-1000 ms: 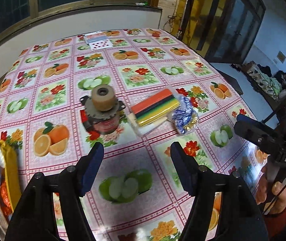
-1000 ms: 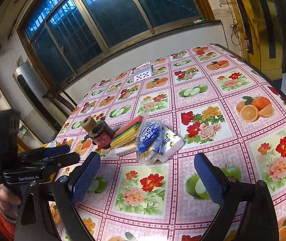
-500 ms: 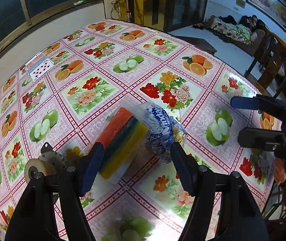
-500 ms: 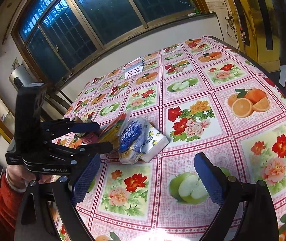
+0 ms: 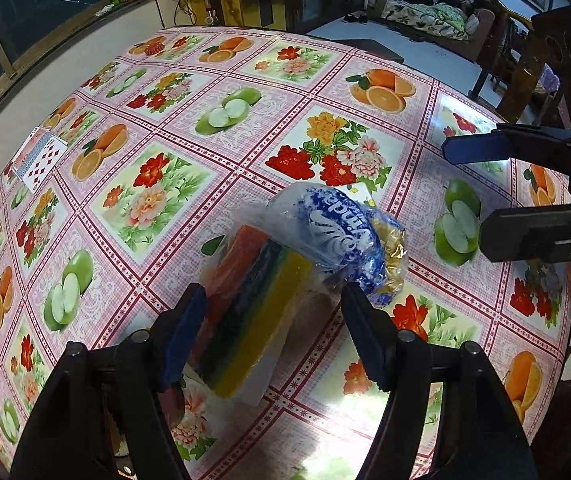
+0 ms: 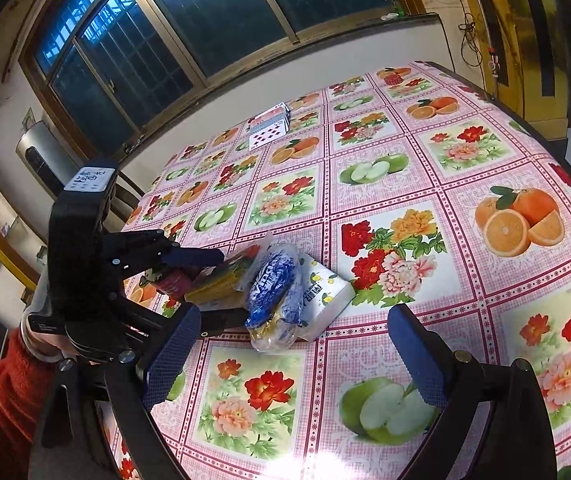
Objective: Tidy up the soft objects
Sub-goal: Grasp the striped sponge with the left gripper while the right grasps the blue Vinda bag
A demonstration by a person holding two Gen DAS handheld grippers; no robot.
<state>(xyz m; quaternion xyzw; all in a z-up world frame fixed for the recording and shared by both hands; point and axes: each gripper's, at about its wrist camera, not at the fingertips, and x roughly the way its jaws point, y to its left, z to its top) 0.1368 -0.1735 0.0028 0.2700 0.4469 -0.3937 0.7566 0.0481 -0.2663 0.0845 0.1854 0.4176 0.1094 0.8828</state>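
Striped sponge pack (image 5: 259, 304) between open left gripper (image 5: 273, 300) fingers (2, unclosed).

Left hand-held gripper (image 5: 273, 304) and right hand-held gripper (image 6: 289, 340) both gape wide, each gripped by a red-sleeved hand.

Red can (image 6: 173, 280) mostly behind left hand-held gripper (image 6: 209, 284)

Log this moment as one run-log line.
left gripper: open, straddling striped sponge pack | right gripper: open, clear of pile | blue bag: leaning on pack | grasp: not yet closed
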